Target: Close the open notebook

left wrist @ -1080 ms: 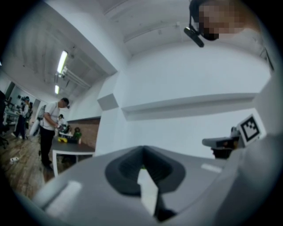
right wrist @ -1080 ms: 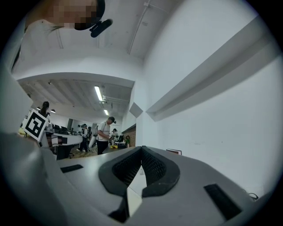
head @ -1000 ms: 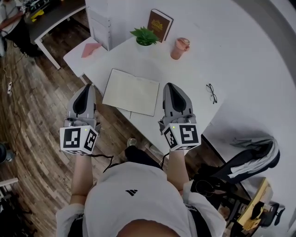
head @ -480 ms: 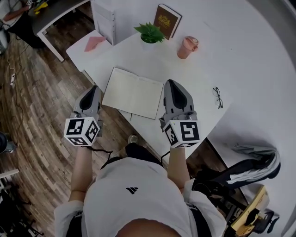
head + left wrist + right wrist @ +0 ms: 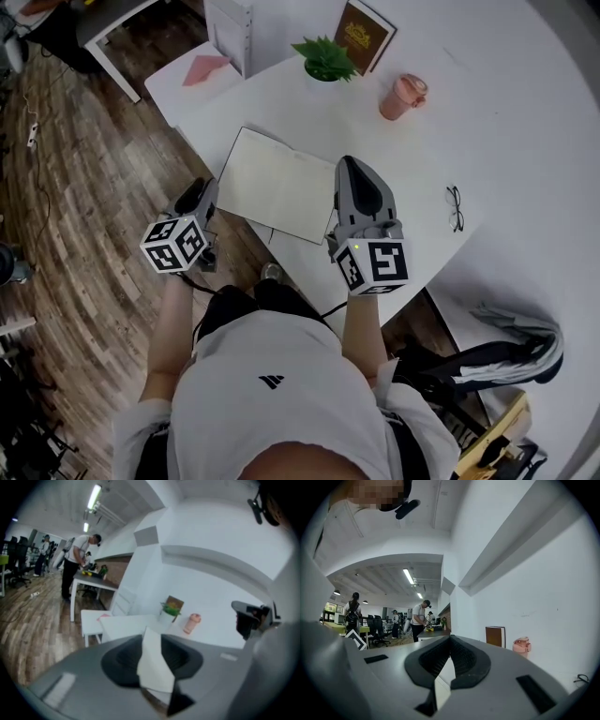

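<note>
The notebook [image 5: 281,183] lies open and flat, blank pages up, near the front edge of the white table [image 5: 412,169]. My left gripper [image 5: 199,187] hangs off the table's left front edge, over the wooden floor and lower than the tabletop, left of the notebook. Its jaws are opening, and in the left gripper view nothing is held in my left gripper [image 5: 149,632]; only white surface shows through the gap. My right gripper [image 5: 349,165] rests over the table just right of the notebook, tips together. My right gripper [image 5: 450,639] holds nothing.
At the table's back stand a potted plant [image 5: 323,56], a brown book [image 5: 364,33] and a pink cup [image 5: 401,96]. Glasses [image 5: 456,208] lie at the right. A small side table with pink paper [image 5: 208,67] is at the left. A jacket [image 5: 520,333] hangs at the lower right.
My left gripper has dropped beside the table's edge, rolled and tipped downward. The right gripper has crept a little forward beside the notebook. The notebook still lies open.
</note>
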A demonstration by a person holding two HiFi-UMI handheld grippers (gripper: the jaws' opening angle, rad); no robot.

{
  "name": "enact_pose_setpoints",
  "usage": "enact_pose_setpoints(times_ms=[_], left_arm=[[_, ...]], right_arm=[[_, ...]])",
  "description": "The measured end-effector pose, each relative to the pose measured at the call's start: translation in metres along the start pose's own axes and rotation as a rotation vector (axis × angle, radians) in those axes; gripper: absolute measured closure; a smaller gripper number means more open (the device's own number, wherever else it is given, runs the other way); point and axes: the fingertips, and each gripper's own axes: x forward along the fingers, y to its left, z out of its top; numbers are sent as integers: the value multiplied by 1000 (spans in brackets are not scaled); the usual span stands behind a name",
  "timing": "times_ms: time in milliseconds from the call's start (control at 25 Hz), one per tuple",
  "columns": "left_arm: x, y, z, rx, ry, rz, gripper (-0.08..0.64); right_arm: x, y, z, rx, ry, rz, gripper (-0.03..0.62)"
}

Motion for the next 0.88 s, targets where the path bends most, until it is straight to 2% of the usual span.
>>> enact_pose_setpoints(times_ms=[120,360,600,680,800,880], left_arm=[[13,12,-18,-49,49,3,414],[33,26,-46,-134,134,-40,357],[42,28,-67,-218,220,-130,351],[42,26,-71,-229,237,-149,369],[42,25,-70,-214,246,-158,465],[40,23,-66,-202,241,-171,490]], right_arm=[[5,1,-4,0,13,5,594],[14,-2,-11,1,37,-20,594],[19,0,-15,-4,52,-45,594],[21,2,-16,-6,55,-50,594],[21,4,-17,-8,59,-57,594],[19,4,-16,-11,59,-63,594]])
